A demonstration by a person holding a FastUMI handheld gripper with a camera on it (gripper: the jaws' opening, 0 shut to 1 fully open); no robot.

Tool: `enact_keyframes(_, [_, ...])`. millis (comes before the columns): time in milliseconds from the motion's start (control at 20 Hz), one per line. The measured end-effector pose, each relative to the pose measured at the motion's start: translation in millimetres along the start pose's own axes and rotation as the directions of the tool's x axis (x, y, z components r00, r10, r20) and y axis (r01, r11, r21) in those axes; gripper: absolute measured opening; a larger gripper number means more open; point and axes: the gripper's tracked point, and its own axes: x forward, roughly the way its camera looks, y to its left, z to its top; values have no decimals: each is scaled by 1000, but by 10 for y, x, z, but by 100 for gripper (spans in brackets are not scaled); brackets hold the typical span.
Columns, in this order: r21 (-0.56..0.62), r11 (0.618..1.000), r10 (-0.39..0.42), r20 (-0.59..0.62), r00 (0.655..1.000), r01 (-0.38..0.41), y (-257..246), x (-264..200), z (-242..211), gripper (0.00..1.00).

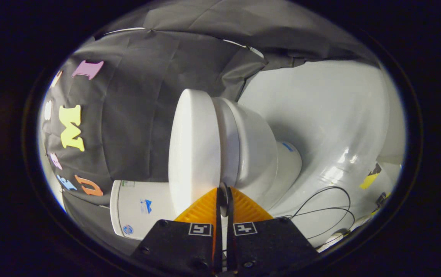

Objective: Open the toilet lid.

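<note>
The white toilet appears turned on its side, since the gripper is rolled over. Its lid (193, 150) lies down flat on the seat (228, 134), above the bowl (257, 154). My gripper (223, 192) sits at the lid's rim, at the end nearer the tank (139, 207). One finger is on the lid's top face and the other is on the seat side. The fingers are drawn almost together, with a thin pale sliver of the rim pinched between them. The seam between lid and seat runs straight into that narrow gap.
The black cloth wall (135, 115) hangs behind the toilet. A glossy white floor (320, 115) spreads beyond the bowl's pedestal (287, 163). On it lie a thin black cable loop (331, 207) and a yellow tape mark (370, 179).
</note>
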Motion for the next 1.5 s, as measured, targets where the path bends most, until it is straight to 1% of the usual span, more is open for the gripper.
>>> enact_keyframes(150, [-23, 1000, 11, 6, 1000, -11, 35, -10, -1, 6])
enact_keyframes(350, [-38, 999, 20, 12, 1000, -19, 131, -70, -7, 5])
enact_keyframes(450, [-67, 998, 24, 24, 999, -22, 187, -98, -16, 6])
enact_keyframes(750, [-154, 988, 17, 60, 998, -7, 460, -225, -46, 5])
enact_keyframes(900, [-205, 979, 1, 82, 997, 16, 575, -281, -67, 5])
enact_keyframes(1050, [-215, 976, 8, 90, 996, 12, 673, -329, -83, 5])
enact_keyframes(1350, [-248, 968, -3, 108, 994, 30, 817, -387, -130, 5])
enact_keyframes(1500, [-296, 954, -6, 127, 992, 44, 949, -422, -176, 5])
